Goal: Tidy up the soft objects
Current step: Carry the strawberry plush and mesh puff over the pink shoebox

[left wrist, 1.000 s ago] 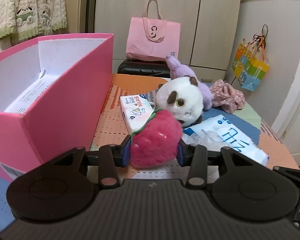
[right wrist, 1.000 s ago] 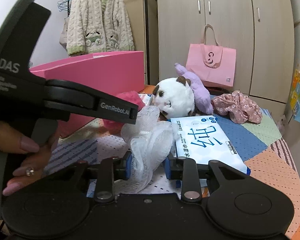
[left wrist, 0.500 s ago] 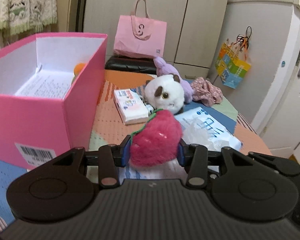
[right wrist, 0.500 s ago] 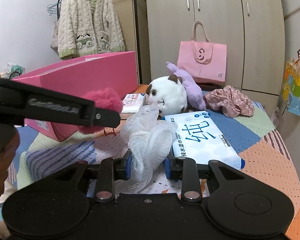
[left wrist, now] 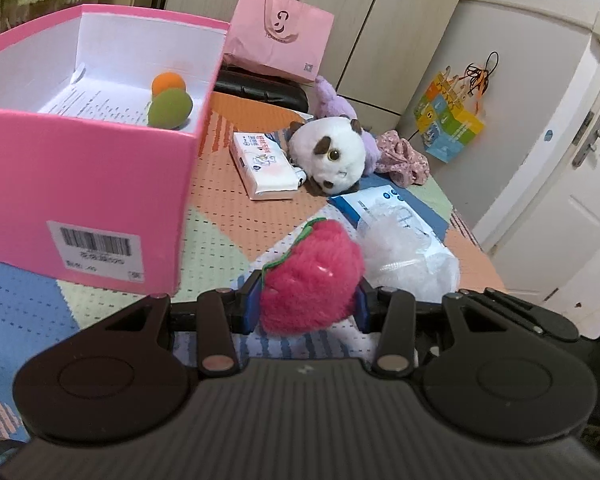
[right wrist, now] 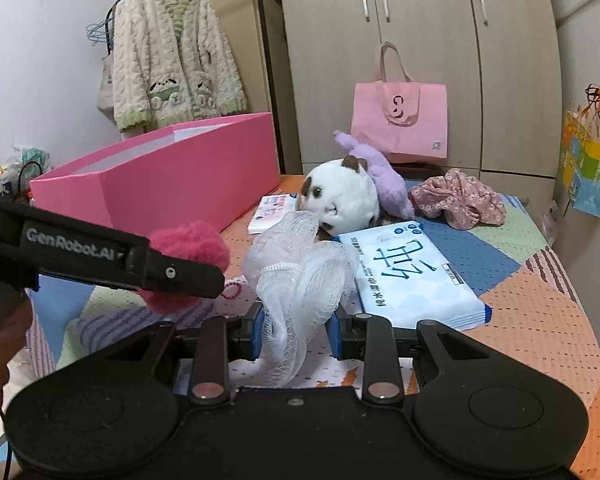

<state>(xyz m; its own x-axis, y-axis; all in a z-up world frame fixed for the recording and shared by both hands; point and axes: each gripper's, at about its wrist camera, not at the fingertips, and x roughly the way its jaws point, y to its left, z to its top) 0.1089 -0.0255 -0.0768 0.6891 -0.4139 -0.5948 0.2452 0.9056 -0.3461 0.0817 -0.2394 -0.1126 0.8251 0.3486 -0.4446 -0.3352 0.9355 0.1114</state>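
Note:
My left gripper [left wrist: 306, 306] is shut on a pink plush strawberry [left wrist: 312, 276] and holds it above the mat, right of the open pink box [left wrist: 100, 168]. The box holds an orange ball [left wrist: 168, 84] and a green ball [left wrist: 170, 108]. My right gripper [right wrist: 298, 330] is shut on a white mesh bath puff [right wrist: 300, 276], held above the mat. The strawberry [right wrist: 188, 244] and the left gripper also show in the right wrist view, at the left. A white plush animal [left wrist: 332, 156] and a purple plush [left wrist: 336, 100] lie farther back.
A small tissue pack [left wrist: 264, 164] lies beside the box. A blue-and-white wet wipes pack [right wrist: 408, 276] lies right of the puff. A floral scrunchie [right wrist: 456, 198] lies at the back right. A pink tote bag [right wrist: 400, 116] stands behind the table. The table edge runs along the right.
My left gripper has risen and pulled back with the strawberry, so the inside of the pink box and its two balls now show. My right gripper has barely moved.

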